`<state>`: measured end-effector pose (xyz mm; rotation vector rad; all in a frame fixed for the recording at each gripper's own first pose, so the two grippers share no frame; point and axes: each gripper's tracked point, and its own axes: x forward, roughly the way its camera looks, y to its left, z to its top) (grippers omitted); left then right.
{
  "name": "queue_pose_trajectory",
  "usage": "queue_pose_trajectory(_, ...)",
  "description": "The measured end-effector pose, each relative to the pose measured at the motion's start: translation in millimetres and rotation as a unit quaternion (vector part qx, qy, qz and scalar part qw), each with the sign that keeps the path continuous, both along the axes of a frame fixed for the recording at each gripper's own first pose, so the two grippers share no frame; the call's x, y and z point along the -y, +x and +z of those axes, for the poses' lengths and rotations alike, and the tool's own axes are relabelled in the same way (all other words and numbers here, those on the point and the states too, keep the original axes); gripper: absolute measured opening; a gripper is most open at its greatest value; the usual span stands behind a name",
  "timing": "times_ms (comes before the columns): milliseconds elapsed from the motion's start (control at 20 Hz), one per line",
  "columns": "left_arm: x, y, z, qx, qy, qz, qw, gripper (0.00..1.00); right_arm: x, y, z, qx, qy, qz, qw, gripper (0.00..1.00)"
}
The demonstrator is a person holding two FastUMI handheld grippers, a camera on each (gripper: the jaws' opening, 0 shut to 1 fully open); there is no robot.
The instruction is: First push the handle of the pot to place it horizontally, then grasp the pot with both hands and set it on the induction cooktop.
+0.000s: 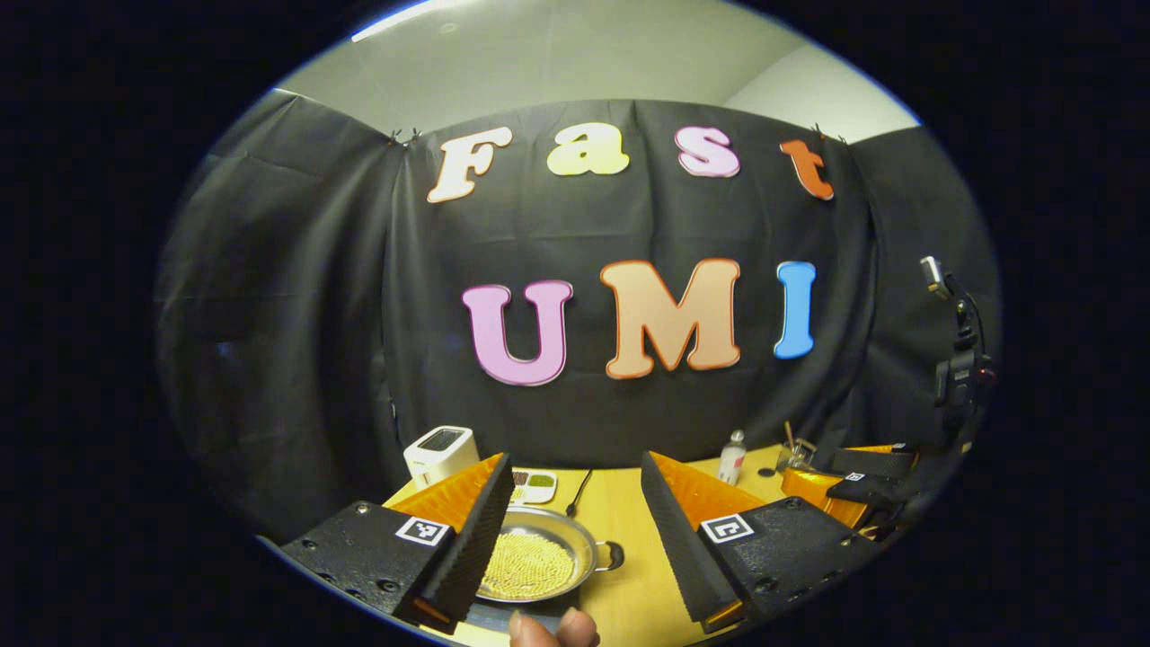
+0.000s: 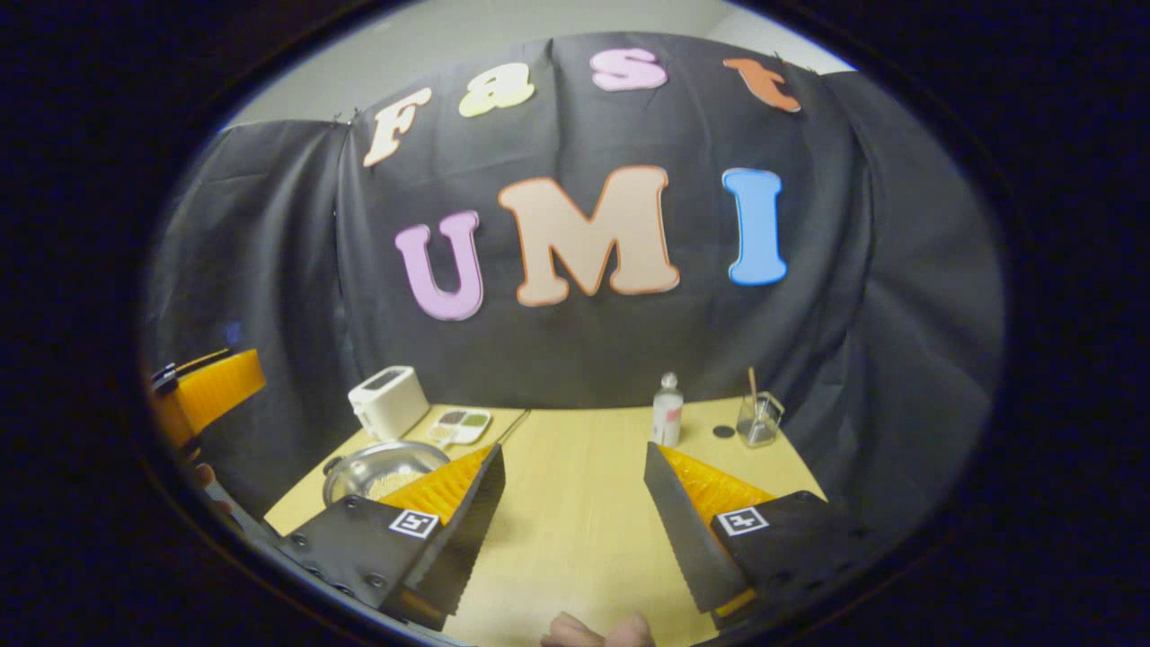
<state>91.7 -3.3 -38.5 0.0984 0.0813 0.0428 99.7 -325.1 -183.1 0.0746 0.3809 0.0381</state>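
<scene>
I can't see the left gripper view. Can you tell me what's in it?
A shiny metal pot full of small yellow grains sits on a wooden table, partly behind one finger of the open left gripper. Behind it stand a white toaster and a small bottle, with the right gripper farther off at the right.

Shiny metal pot (image 1: 539, 559), smooth pale wood-grain table (image 2: 584, 512), matt black cloth wall (image 2: 269, 270), glossy white plastic toaster (image 2: 388, 401)

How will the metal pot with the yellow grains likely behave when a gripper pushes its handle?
The pot looks shallow and wide, so it would probably turn or slide on the smooth wooden table rather than tip. Its shiny metal may be slippery to grip. The loose grains could shift or spill if jerked.
</scene>
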Motion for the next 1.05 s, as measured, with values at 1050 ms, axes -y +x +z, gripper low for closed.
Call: queue_pose_trajectory(1050,-39.0,-89.2,41.6,0.049,-0.056,-0.007,0.997,0.88,-78.1,-82.4,113.2,0.123,-0.035,-0.021,0.992,0.94)
